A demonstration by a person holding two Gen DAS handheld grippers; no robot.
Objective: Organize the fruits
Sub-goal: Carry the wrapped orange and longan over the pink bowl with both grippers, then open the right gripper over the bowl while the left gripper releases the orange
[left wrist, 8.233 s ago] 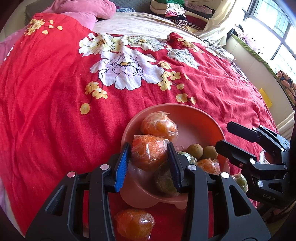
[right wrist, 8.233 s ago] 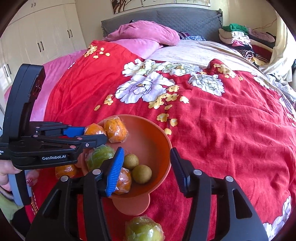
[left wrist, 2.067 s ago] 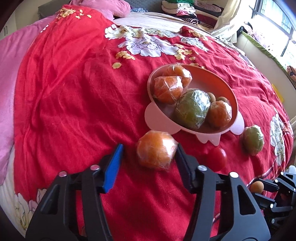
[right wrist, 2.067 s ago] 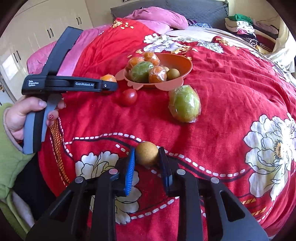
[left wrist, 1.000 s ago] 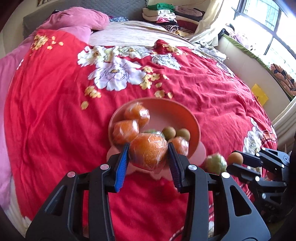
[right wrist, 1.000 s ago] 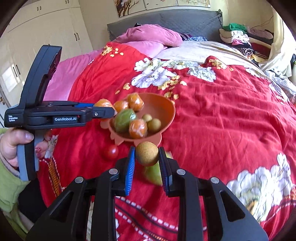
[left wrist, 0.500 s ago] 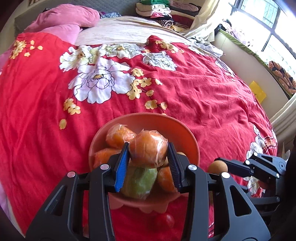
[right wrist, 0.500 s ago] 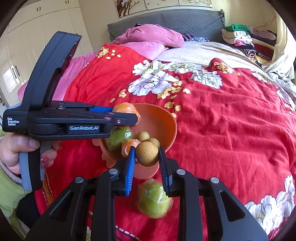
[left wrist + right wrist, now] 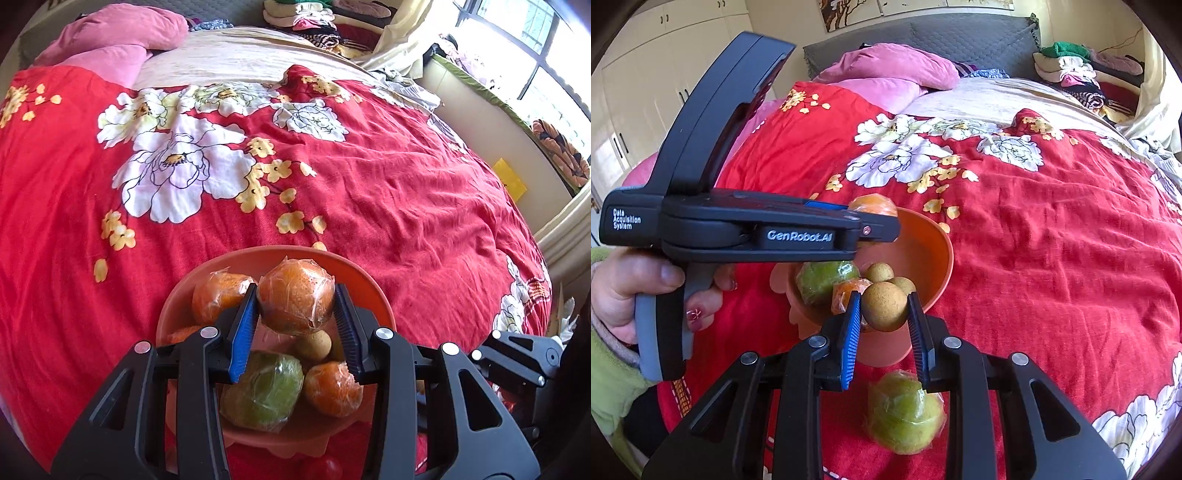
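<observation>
Left wrist view: the left gripper (image 9: 295, 314) has its jaws clamped on a plastic-wrapped orange (image 9: 295, 301), held above the orange bowl (image 9: 373, 291). The bowl sits on the red floral bedspread (image 9: 388, 192). Under the held fruit the bowl contains a second wrapped orange (image 9: 218, 295) at the far left, a wrapped green fruit (image 9: 264, 393) near the front, a third wrapped orange (image 9: 332, 387) to its right, and a small tan round fruit (image 9: 314, 345) between them. A small red fruit (image 9: 330, 469) lies on the cover just in front of the bowl, partly hidden. Part of the right gripper's black body shows at the right edge; its tips cannot be made out from here. A pink pillow (image 9: 122, 33) and a pile of folded clothes (image 9: 314, 14) lie at the far end of the bed.

Right wrist view: the right gripper (image 9: 884, 317) is closed on a tan round fruit (image 9: 884, 306), held over the near rim of the bowl (image 9: 931, 251). Two more small tan fruits (image 9: 879, 273) lie in the bowl behind it, beside the green fruit and an orange. A second wrapped green fruit (image 9: 905, 413) lies on the bedspread just in front of the bowl, below the fingers. The left gripper, gripped by a hand (image 9: 639, 288) in a green sleeve (image 9: 609, 387), reaches across from the left with its orange poking above the bowl's far side. White cupboards (image 9: 646, 74) stand behind.
</observation>
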